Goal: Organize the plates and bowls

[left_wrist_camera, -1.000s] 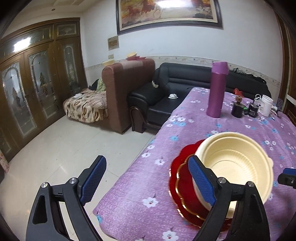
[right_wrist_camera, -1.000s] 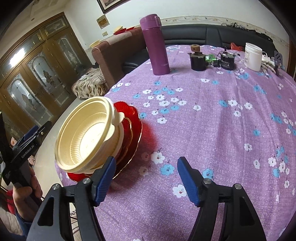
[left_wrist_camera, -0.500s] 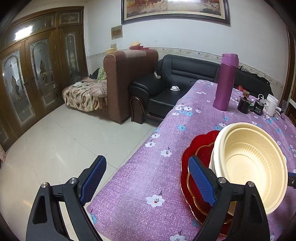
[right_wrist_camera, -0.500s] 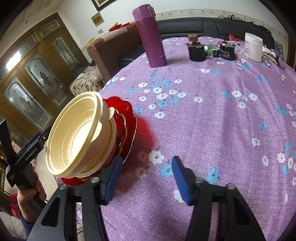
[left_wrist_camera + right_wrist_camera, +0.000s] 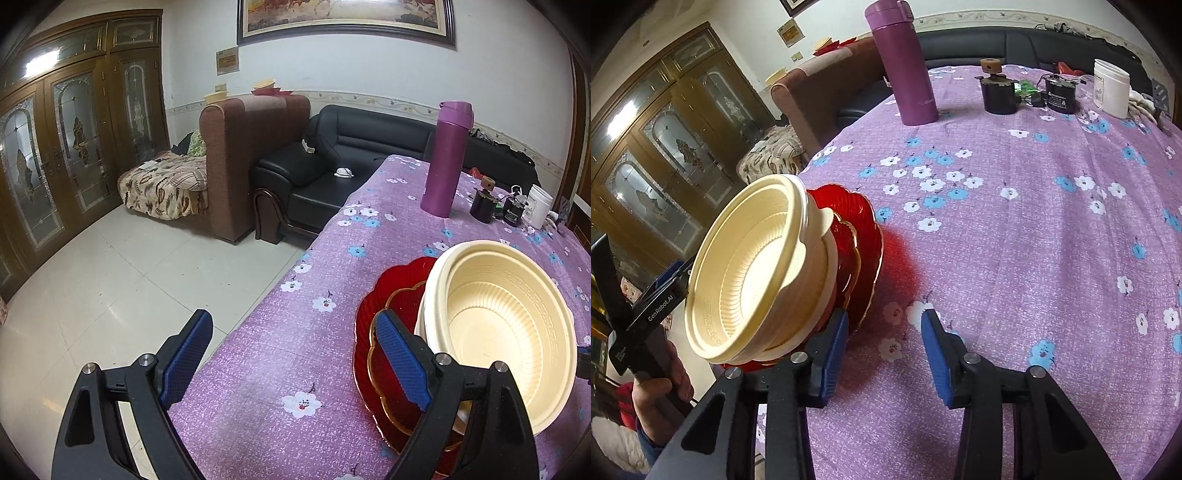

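jaws of the right gripper (image 5: 882,350) are closing with only purple tablecloth (image 5: 1015,229) showing between the blue pads — its left pad sits just beside the near rim of the red plates (image 5: 866,236), and i cannot tell whether it touches them. at about 10 o'clock from that gripper stands the stack: cream bowls (image 5: 750,273) nested one in another on the red plates, near the table's left edge. past the bowls at 9 o'clock a hand (image 5: 661,391) grips the black handle of the other tool.

from the left wrist, the left gripper (image 5: 291,362) stands wide apart with nothing clamped — its left finger hangs over the tiled floor (image 5: 110,280) off the table edge, its right finger lies in front of the gold-trimmed plate rim, the bowls at about 2 o'clock from it. whether that pad touches the plate is not clear.

farther up the cloth at 12 o'clock a tall purple flask (image 5: 905,62) stands upright, and to its right, toward 1 o'clock, two small dark pots (image 5: 999,92) and a white jar (image 5: 1112,88). beyond the table edge are a black sofa (image 5: 332,162), a brown armchair (image 5: 251,155) and wooden glazed doors (image 5: 66,147).
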Demonstrator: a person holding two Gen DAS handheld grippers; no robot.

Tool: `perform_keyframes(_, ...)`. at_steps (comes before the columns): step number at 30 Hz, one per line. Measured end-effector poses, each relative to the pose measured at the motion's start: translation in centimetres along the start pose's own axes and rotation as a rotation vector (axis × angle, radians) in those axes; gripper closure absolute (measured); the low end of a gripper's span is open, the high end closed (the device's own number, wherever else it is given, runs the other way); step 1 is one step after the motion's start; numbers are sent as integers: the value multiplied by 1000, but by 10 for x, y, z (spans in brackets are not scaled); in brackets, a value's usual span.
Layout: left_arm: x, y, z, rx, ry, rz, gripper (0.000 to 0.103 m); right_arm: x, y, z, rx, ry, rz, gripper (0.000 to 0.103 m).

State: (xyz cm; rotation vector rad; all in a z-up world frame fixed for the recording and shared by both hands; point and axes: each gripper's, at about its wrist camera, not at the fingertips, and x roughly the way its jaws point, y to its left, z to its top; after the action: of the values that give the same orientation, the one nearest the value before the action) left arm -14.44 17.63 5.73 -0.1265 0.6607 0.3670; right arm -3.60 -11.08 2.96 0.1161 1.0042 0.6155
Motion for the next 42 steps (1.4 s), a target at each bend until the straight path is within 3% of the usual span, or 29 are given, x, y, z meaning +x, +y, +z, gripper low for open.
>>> perform_keyframes(4, 1, -1, 0, 0, 1, -5, 15, 3, 2, 0, 0, 7, 5, 61)
perform_keyframes(8, 3, 1, 0, -14, 13, -29, 38, 4, 3, 0, -2, 4, 5, 64)
perform_keyframes(12, 7, 7, 1, -44, 46, -92, 50, 2, 3, 1, 10, -3, 13, 64)
perform_keyframes(14, 10, 8, 1, -49, 60, -111, 67, 2, 1, 2, 20, -10, 15, 64)
perform_keyframes(19, 16, 10, -2, -64, 101, -196, 70, 6, 1, 4, 28, -3, 20, 64)
perform_keyframes(22, 19, 4, -3, -38, 112, -192, 82, 10, 0, 4, 28, 3, 13, 70)
perform_keyframes(28, 27, -5, -7, -5, 134, -210, 92, 15, 0, 5, 39, 11, 16, 71)
perform_keyframes(33, 22, 4, -6, -34, 132, -235, 88, 16, -1, 4, 41, 13, 21, 71)
perform_keyframes(37, 17, 6, -6, -37, 143, -288, 61, 16, -1, 5, 44, 14, 22, 71)
perform_keyframes(42, 17, -10, -10, 35, 139, -259, 62, 19, 1, 4, 43, 13, 15, 71)
